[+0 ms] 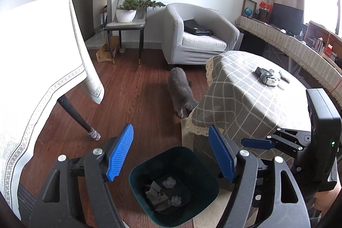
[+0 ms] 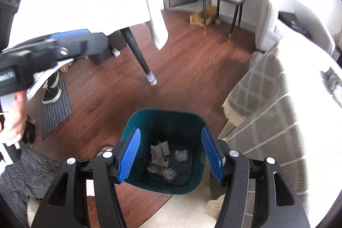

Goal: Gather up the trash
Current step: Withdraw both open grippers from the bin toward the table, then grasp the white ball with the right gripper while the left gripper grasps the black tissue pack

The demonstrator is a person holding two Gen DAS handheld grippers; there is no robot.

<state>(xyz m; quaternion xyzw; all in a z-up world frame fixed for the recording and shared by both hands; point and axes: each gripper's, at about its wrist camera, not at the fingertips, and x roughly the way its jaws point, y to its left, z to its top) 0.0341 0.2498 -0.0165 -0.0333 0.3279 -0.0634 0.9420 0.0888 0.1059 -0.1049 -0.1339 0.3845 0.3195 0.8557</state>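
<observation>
Both hand-held grippers hang over a dark teal trash bin [image 2: 136, 127] standing on the wood floor [image 1: 132, 87] at the bottom centre of each wrist view. The right gripper [image 2: 171, 153] has its blue-padded jaws spread apart with nothing between them, framing the bin's mouth; the left gripper [image 1: 171, 153] is likewise spread wide and empty above the bin's near rim. Inside the bin lie crumpled paper wads [image 2: 181, 155] and torn cardboard scraps [image 2: 159, 151] on the bottom. In the left wrist view the right gripper shows at the right edge, just beside a low table under a grey checked cloth [image 1: 245, 95], whose fringed corner stands close against the bin's right side. A hand [image 2: 15, 119] gripping the left tool shows at the left edge of the right wrist view, above a dark floor mat [image 2: 56, 108] and what appears to be a shoe, though blur there makes it hard to be sure. A dark table leg [image 1: 74, 116] with a wrapped foot stands left of the bin, beneath a white tablecloth [image 1: 42, 57] filling the upper left. Mid-frame, a grey cat [image 1: 181, 91] noses at the checked cloth's corner. A small grey toy [image 1: 268, 77] lies on the tabletop. Beyond stand a pale armchair [image 1: 196, 35] bearing a black bag [image 1: 196, 28], and a grey chair [image 1: 126, 22] carrying a potted plant [image 1: 128, 10] against the far wall.
</observation>
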